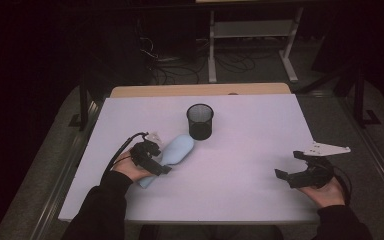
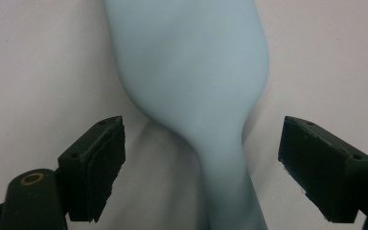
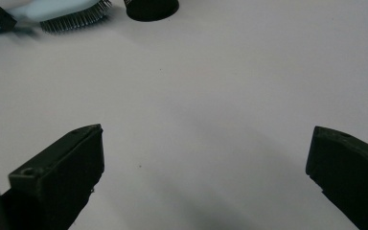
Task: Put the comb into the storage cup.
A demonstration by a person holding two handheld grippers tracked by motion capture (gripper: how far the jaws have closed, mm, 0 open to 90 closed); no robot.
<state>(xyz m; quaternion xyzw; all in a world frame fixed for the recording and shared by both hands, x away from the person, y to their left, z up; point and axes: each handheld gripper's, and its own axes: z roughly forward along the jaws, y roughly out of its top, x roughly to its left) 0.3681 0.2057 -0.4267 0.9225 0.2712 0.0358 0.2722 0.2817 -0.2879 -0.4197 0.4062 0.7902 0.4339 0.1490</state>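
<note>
Left gripper (image 1: 161,161): jaws spread astride the handle of a pale blue hairbrush (image 1: 176,150), pads clear of it; brush lies flat on the white table (image 1: 245,165). Black mesh cup (image 1: 200,121): upright, beside the brush head. Right gripper (image 1: 291,166): jaws wide apart, empty.

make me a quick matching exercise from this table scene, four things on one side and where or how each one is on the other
Things:
1. hairbrush
2. mesh cup
3. left gripper
4. right gripper

Places or states:
A. stands upright near the middle of the table's far part
B. open over bare table at the right
C. lies flat, bristles down, pale blue back up
D. jaws on either side of a narrow handle, pads not touching it

Pairs: 1-C, 2-A, 3-D, 4-B
</note>
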